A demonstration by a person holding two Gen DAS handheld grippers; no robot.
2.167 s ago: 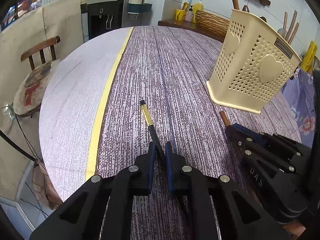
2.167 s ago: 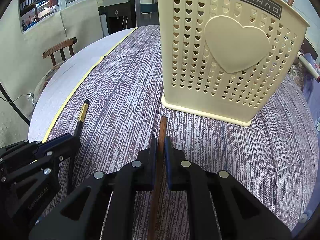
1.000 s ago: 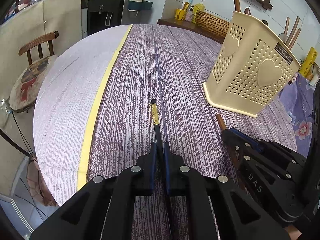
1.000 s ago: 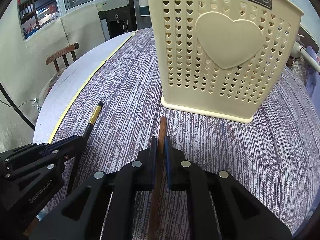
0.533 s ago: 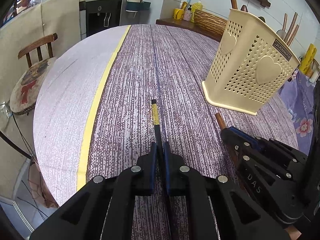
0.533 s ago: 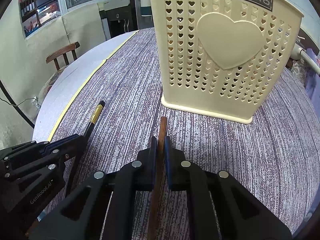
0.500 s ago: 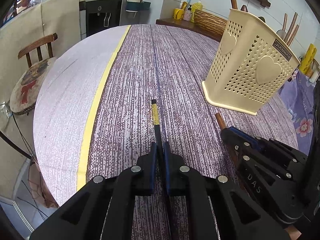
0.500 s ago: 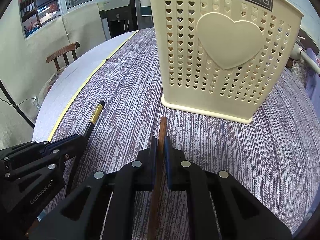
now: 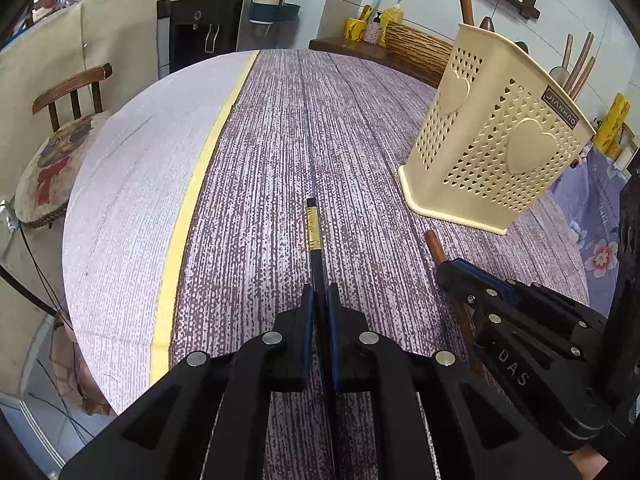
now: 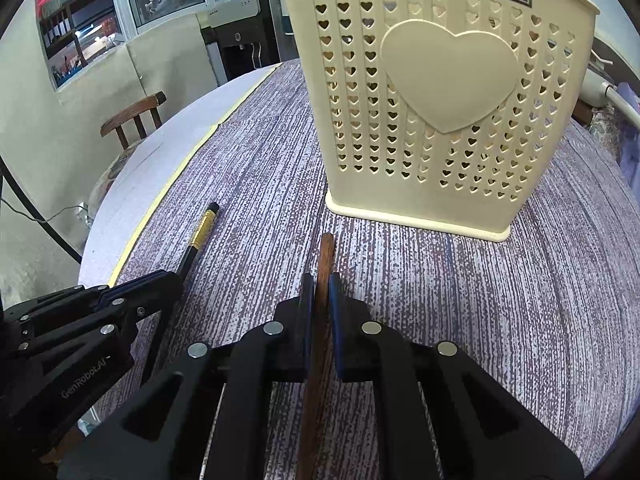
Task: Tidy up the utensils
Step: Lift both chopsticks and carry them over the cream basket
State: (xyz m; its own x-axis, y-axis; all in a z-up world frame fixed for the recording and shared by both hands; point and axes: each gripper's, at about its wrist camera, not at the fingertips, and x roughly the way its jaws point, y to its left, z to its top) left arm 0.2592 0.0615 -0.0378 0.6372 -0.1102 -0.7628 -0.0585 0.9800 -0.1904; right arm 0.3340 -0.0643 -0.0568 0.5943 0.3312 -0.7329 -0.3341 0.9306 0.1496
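Observation:
My left gripper [image 9: 319, 294] is shut on a black chopstick with a gold band [image 9: 313, 230], which points forward just over the table. My right gripper [image 10: 321, 282] is shut on a brown wooden chopstick [image 10: 325, 254], whose tip points at the base of the cream utensil holder [image 10: 444, 92]. The holder has heart-shaped holes and stands upright on the table; it is at the right in the left wrist view [image 9: 496, 136]. The right gripper [image 9: 452, 276] shows at the lower right of the left wrist view, the left gripper [image 10: 176, 280] at the lower left of the right wrist view.
The round table has a purple striped cloth [image 9: 280, 140] with a yellow stripe [image 9: 192, 196] and a pale part on the left. A wooden chair [image 9: 68, 92] stands beyond the left edge. Wooden utensils [image 9: 576, 68] stick up behind the holder. A wicker basket [image 9: 416, 42] sits behind the table.
The left gripper has closed fully on the black chopstick and lifted a little. The right gripper has moved slightly closer to the holder with the brown chopstick.

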